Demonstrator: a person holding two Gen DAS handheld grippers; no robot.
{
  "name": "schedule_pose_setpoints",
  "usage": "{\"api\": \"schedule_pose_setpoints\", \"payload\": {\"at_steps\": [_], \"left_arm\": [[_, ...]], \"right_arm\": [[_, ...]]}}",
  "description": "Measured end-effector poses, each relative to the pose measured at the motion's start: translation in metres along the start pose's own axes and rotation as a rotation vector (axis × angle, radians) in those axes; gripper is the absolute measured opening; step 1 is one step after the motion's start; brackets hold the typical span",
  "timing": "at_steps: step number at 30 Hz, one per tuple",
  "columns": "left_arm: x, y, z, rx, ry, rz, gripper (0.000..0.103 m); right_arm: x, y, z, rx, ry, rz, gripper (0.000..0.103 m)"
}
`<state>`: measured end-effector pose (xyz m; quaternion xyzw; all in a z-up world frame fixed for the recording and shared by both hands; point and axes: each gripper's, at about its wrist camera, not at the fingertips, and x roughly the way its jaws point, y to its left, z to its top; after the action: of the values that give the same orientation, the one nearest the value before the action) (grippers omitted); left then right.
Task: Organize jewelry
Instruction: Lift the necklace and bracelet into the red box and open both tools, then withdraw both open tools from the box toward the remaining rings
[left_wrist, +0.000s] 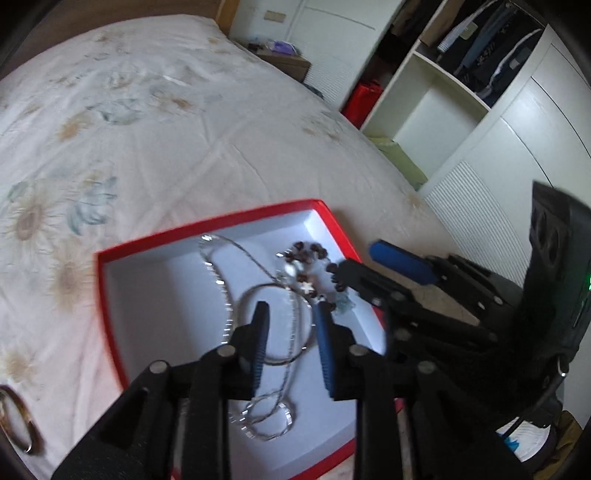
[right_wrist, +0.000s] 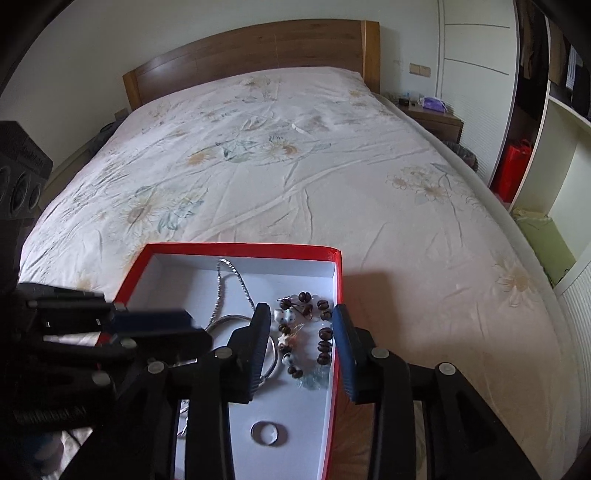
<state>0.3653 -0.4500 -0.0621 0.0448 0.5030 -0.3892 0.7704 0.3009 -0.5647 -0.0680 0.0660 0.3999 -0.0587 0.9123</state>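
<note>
Both tools, left (left_wrist: 291, 328) and right (right_wrist: 299, 332), hang released over the box (right_wrist: 236, 246); chain (left_wrist: 221, 280) and beads (right_wrist: 323, 332) lie below them.

Right gripper (right_wrist: 300, 332) over red box (right_wrist: 236, 246) on floral bedsheet (right_wrist: 295, 166), jaws apart, nothing between them. Inside box: silver chain (right_wrist: 228, 280), silver bangle (right_wrist: 225, 318) partly hidden, brown bead bracelet (right_wrist: 322, 332) against right wall, silver ring (right_wrist: 268, 433) near front. Left gripper (right_wrist: 147, 325) entering from left across box's left edge; open or closed unclear. Wooden headboard (right_wrist: 251, 48) at back.
</note>
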Motion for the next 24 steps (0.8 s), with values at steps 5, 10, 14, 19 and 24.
{"api": "schedule_pose_setpoints", "payload": {"at_steps": [5,10,14,19,24], "left_arm": [[-0.045,0.016,-0.012,-0.021,-0.073,0.061,0.025],[-0.092,0.047,-0.038,-0.076,-0.125,0.109,0.025],[-0.128,0.079,-0.066,-0.118,-0.159,0.149,0.025],[-0.172,0.122,-0.108,-0.163,-0.204,0.214,0.025],[-0.204,0.163,-0.147,-0.235,-0.231,0.243,0.025]], "right_arm": [[-0.015,0.021,-0.004,-0.032,-0.001,0.095,0.035],[-0.007,0.052,-0.018,-0.042,0.045,0.221,0.035],[0.008,0.078,-0.031,-0.027,0.096,0.307,0.034],[0.020,0.108,-0.041,-0.049,0.129,0.319,0.033],[0.027,0.123,-0.055,-0.063,0.184,0.287,0.029]]}}
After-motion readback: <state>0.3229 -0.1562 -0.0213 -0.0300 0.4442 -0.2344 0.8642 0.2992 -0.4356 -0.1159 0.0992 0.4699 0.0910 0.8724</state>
